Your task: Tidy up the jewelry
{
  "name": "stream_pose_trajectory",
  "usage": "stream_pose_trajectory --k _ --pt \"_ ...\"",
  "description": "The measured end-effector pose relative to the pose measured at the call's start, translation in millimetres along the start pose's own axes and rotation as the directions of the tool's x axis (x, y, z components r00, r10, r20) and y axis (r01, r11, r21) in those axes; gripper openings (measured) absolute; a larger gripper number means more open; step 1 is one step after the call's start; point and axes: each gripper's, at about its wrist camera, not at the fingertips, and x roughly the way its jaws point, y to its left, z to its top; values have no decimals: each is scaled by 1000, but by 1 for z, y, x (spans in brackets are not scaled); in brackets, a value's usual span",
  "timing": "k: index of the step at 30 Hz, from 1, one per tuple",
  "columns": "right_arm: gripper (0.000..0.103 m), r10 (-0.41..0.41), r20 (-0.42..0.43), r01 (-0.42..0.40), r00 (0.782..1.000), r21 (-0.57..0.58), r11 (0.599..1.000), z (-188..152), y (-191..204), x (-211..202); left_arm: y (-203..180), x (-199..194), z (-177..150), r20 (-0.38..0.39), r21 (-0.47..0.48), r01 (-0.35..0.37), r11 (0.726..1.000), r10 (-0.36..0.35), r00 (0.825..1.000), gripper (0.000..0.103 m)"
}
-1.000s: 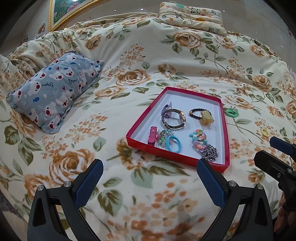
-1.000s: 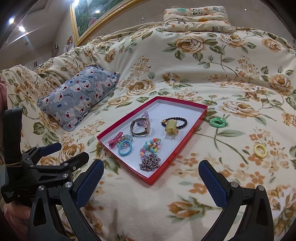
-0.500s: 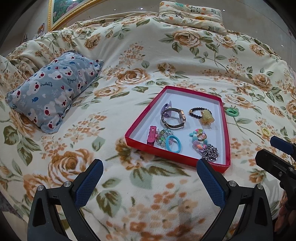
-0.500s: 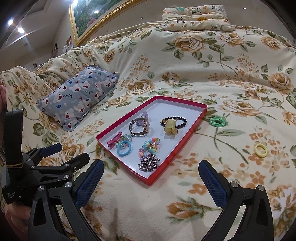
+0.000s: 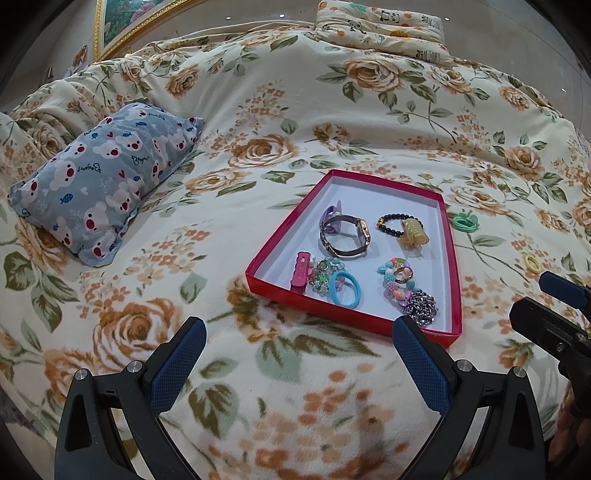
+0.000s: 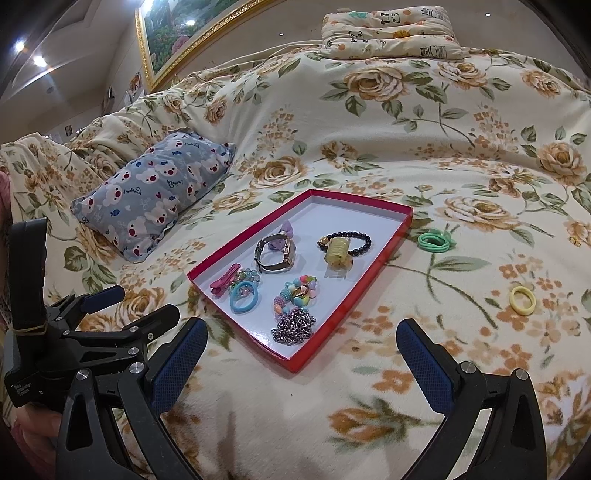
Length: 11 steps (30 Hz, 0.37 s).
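Observation:
A red tray [image 5: 449, 236] [image 6: 399, 230] with a white floor lies on the floral bed. It holds a watch [image 5: 345, 236] [image 6: 275, 253], a black bead bracelet with a yellow clip [image 5: 413, 229] [image 6: 338, 251], a pink clip [image 5: 300, 271], a blue hair tie [image 5: 345, 290] [image 6: 243, 297], a colourful bead bracelet [image 6: 295, 293] and a silver chain [image 5: 421, 308] [image 6: 293, 326]. A green hair tie [image 5: 465, 222] [image 6: 436, 240] and a yellow hair tie [image 5: 532, 263] [image 6: 522, 300] lie on the bedspread right of the tray. My left gripper [image 5: 297, 354] and right gripper [image 6: 301, 354] are open and empty, near the tray's front edge.
A grey bear-print pillow [image 5: 107, 177] [image 6: 159, 184] lies left of the tray. A folded panda-print cloth [image 5: 380, 18] [image 6: 391, 33] sits at the far end of the bed. A gold-framed picture [image 6: 177, 33] hangs behind.
Both views have shifted only slightly; the tray sits a touch further left in each. Nothing was taken hold of or let go.

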Motion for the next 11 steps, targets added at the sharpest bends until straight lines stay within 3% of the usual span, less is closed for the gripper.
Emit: stream_pose_trajectory --k 11 --pt "103 -3 -11 3 1000 9 1000 -1 -9 7 0 8 8 2 -14 11 1000 -11 1000 102"
